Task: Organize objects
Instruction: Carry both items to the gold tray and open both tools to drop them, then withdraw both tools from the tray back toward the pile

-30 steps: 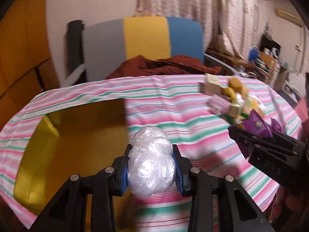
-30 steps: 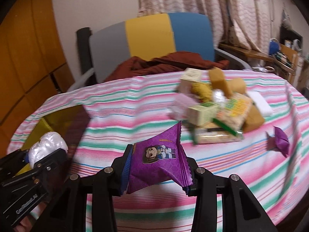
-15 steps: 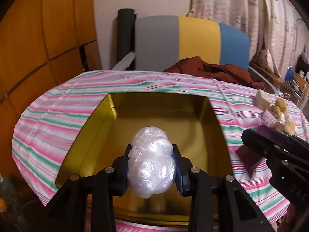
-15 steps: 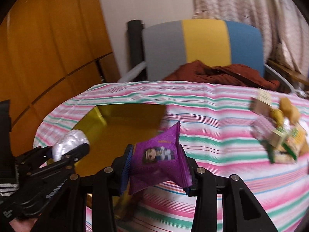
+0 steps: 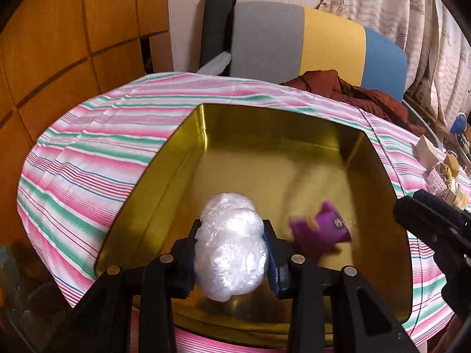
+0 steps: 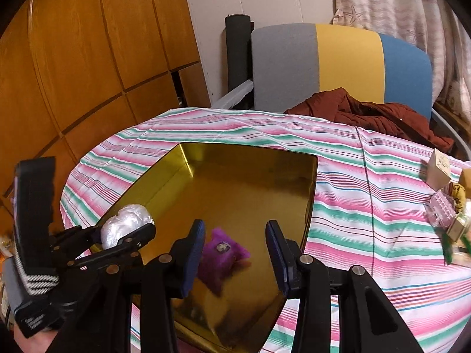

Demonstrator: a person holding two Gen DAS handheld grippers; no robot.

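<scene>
My left gripper (image 5: 231,253) is shut on a clear plastic-wrapped bundle (image 5: 229,244) and holds it above the near part of a gold metal tin (image 5: 188,135). It also shows in the right wrist view (image 6: 126,235) at the left. My right gripper (image 6: 235,253) is open and empty over the tin (image 6: 309,206). A purple snack packet (image 6: 222,253) is blurred below its jaws, inside the tin. The packet also shows in the left wrist view (image 5: 321,232), to the right of the bundle.
The tin stands on a pink, green and white striped tablecloth (image 6: 368,206). A pile of small boxes and packets (image 6: 447,206) lies at the right. A grey, yellow and blue chair (image 6: 338,64) with brown cloth (image 6: 368,114) stands behind the table. Wooden panels (image 6: 88,58) are at the left.
Both grippers moved left from the snack pile to over the tin. My right gripper opened and let go of the purple packet, which dropped into the tin. The left still holds the bundle.
</scene>
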